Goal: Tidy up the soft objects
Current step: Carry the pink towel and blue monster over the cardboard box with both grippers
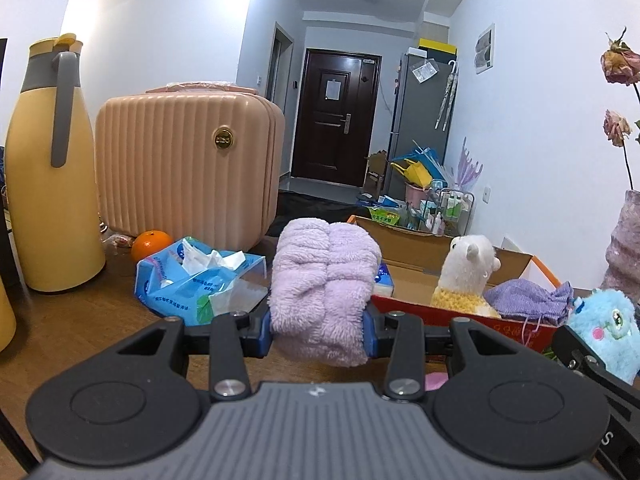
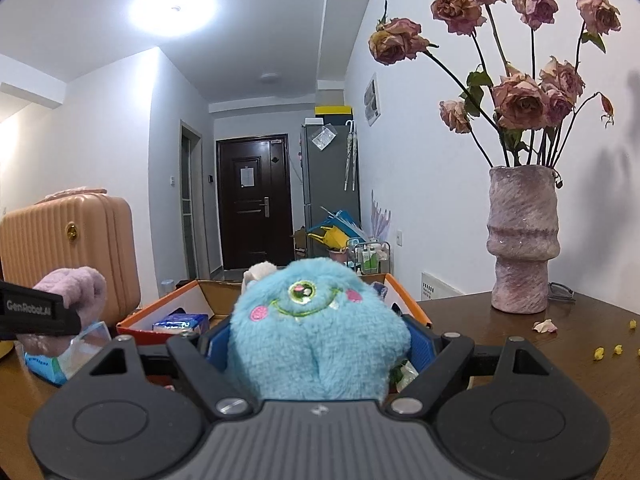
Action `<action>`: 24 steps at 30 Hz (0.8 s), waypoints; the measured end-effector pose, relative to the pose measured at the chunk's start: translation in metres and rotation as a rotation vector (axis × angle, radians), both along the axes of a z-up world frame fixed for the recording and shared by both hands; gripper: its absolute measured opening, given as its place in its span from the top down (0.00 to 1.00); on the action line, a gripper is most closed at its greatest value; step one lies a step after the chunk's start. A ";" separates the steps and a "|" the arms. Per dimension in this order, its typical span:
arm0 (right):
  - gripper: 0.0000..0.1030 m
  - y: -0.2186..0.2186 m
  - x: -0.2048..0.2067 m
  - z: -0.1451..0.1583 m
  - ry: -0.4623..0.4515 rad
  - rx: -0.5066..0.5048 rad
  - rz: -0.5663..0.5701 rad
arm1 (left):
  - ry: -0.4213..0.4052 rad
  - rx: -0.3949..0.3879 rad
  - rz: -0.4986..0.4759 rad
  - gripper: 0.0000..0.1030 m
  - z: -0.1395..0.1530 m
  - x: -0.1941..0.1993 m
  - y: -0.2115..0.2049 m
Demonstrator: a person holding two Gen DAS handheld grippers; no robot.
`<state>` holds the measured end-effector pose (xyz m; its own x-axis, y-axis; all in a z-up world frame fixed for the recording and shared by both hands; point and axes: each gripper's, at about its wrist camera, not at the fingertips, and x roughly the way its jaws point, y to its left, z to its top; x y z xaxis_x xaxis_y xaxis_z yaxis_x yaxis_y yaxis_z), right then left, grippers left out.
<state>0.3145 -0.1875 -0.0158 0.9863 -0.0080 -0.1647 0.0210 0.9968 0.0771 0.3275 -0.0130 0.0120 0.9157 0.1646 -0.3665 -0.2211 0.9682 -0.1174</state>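
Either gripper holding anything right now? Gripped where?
Left gripper pinches the lilac fluffy towel at its lower end. Right gripper squeezes the blue monster plush across its body.

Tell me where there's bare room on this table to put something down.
Bare wood lies right of the cardboard box, before the pink vase, with only petals. It's crowded left: tissue pack, orange, suitcase.

White walls, lit ceiling lamp (image 2: 174, 10), dark door (image 1: 334, 116) at hallway end, grey fridge (image 1: 420, 120), brown wooden table (image 2: 560, 344).
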 end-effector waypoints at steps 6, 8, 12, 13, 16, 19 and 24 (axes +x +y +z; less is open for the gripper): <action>0.20 0.004 0.013 0.000 -0.004 0.004 0.002 | 0.001 -0.015 0.005 0.60 -0.001 0.015 0.000; 0.20 0.006 0.017 0.000 -0.005 0.003 0.003 | 0.002 -0.020 0.012 0.60 -0.001 0.020 0.000; 0.20 0.008 0.027 0.000 -0.005 0.007 0.000 | -0.001 -0.025 0.025 0.60 -0.002 0.030 0.001; 0.20 0.008 0.029 0.000 -0.005 0.008 -0.001 | -0.002 -0.025 0.027 0.60 -0.002 0.032 0.001; 0.20 0.009 0.036 0.000 -0.005 0.010 -0.002 | -0.007 -0.025 0.029 0.60 -0.002 0.038 0.002; 0.20 0.009 0.036 0.001 -0.006 0.009 -0.002 | -0.009 -0.025 0.027 0.60 -0.002 0.045 0.002; 0.20 0.009 0.041 0.000 -0.007 0.010 -0.002 | -0.015 -0.019 0.019 0.60 -0.003 0.057 0.001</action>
<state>0.3556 -0.1787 -0.0160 0.9875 -0.0088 -0.1576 0.0228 0.9959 0.0871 0.3844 -0.0117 0.0093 0.9179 0.1751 -0.3561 -0.2374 0.9614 -0.1392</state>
